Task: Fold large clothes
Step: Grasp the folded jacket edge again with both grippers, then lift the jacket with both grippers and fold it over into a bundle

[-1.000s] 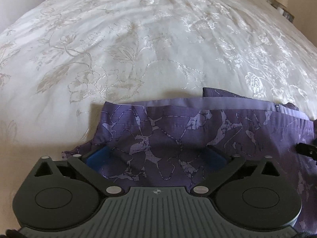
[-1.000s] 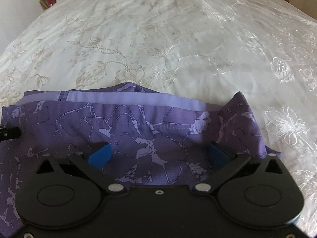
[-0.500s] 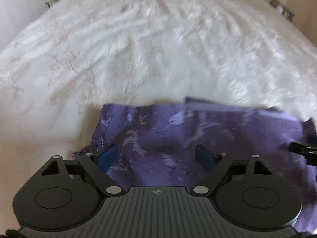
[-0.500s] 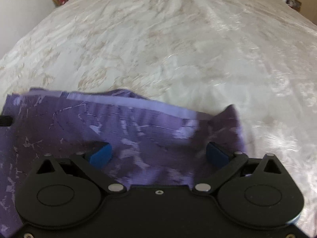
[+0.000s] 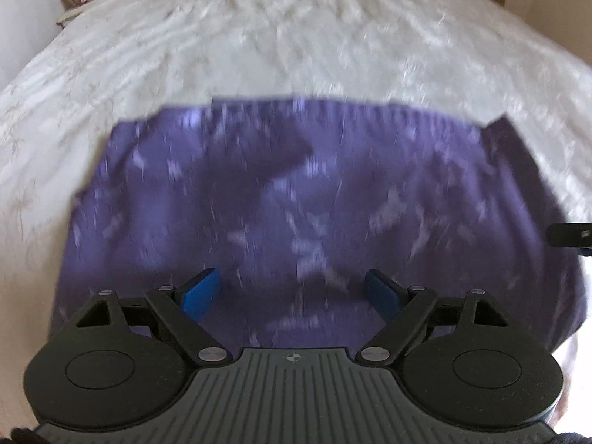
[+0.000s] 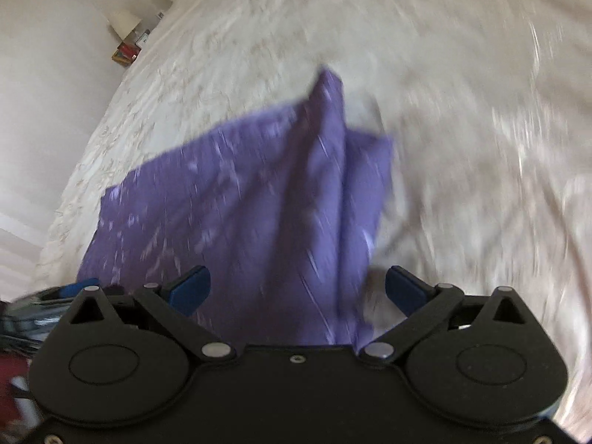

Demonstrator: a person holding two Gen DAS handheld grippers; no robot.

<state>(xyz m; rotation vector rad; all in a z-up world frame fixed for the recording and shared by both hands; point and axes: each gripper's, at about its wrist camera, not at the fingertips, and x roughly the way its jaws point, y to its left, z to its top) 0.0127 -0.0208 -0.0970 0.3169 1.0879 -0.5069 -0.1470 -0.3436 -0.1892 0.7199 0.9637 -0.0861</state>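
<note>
Purple patterned cloth garment [image 5: 296,199] lies spread on the white embroidered bedspread [image 5: 296,37], blurred in both views. Left gripper [image 5: 292,292] hangs over it, blue pads parted, gripping nothing; right gripper [image 6: 296,288] gapes wide above the garment's creased edge, empty too.

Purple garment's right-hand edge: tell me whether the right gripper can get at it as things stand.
Probably yes. The right gripper is open just above the purple garment, whose edge runs down between its fingers, with only bedspread beside it. Blur hides the exact gap.
</note>
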